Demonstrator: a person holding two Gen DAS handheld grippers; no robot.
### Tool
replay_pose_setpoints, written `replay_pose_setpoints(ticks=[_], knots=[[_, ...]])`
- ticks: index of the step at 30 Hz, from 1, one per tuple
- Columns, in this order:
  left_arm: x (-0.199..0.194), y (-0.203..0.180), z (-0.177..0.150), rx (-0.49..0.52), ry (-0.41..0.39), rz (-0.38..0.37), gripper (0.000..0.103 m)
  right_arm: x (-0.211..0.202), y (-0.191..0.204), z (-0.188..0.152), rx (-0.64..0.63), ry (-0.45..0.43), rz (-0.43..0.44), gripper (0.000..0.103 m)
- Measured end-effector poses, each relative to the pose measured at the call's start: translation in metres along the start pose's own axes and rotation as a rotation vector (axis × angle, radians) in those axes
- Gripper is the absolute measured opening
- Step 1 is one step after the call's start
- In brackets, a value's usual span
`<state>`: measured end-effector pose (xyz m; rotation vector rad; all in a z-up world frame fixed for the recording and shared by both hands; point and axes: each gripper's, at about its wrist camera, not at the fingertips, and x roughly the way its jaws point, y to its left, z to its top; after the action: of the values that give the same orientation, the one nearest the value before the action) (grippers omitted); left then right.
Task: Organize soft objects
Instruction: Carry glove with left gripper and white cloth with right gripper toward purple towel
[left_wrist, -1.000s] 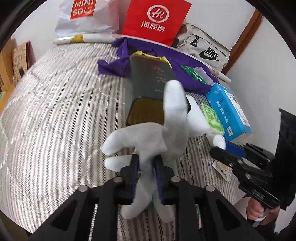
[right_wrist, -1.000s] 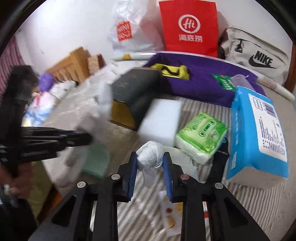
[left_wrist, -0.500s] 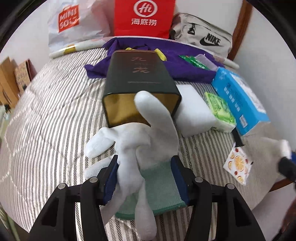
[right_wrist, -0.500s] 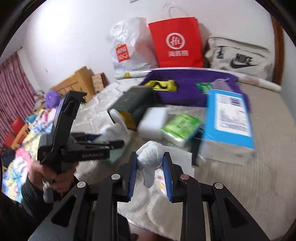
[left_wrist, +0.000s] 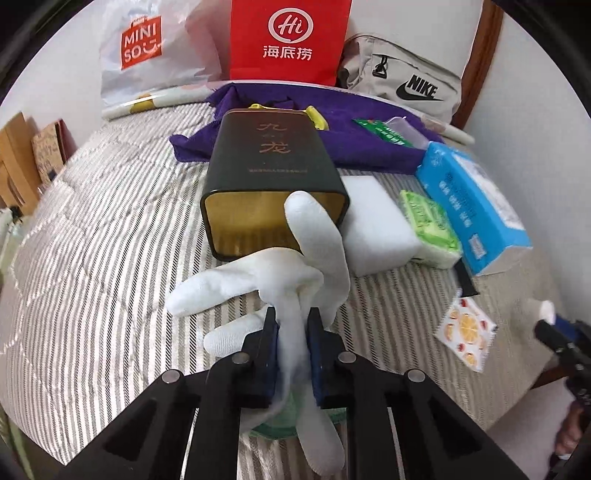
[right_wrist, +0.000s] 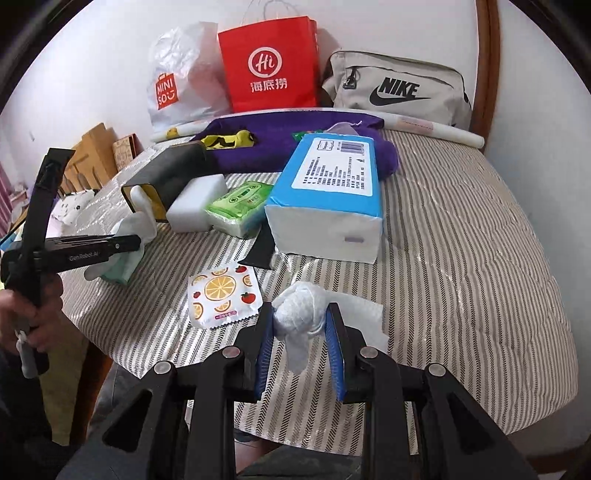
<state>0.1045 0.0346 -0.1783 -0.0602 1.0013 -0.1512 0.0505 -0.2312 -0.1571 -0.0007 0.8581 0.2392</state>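
White gloves: one in closing left tool (left_wrist: 291, 345), one balled in right tool (right_wrist: 300, 334).

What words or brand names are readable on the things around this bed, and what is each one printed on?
"MINISO": white plastic bag.
"Hi" and "海底捞": red paper bag.
"NIKE": grey pouch.
"九龙": dark tin box.
"GenRobot.AI": left gripper, seen side-on.
Too small or blurred: blue tissue pack label, green wipes pack, fruit-print sachet.
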Motion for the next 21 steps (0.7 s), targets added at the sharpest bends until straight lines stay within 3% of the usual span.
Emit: replay_pose_setpoints(ticks=[10, 16, 21], knots=[[-0.041, 0.007, 0.007, -0.058, -0.024, -0.118, 0.014, -0.007, -0.003, 0.014, 0.035, -0.002, 0.041, 0.027], [-0.062, 0.003, 0.017, -0.055, -0.055, -0.126, 0.014, -0.019, 0.009, 0.027, 0.007, -0.014, 0.075, 0.027], [-0.082, 0.008, 0.028, -0.109, -0.064, -0.255, 0.014, -0.029, 0.013, 0.04, -0.017, -0.021, 0.091, 0.027]])
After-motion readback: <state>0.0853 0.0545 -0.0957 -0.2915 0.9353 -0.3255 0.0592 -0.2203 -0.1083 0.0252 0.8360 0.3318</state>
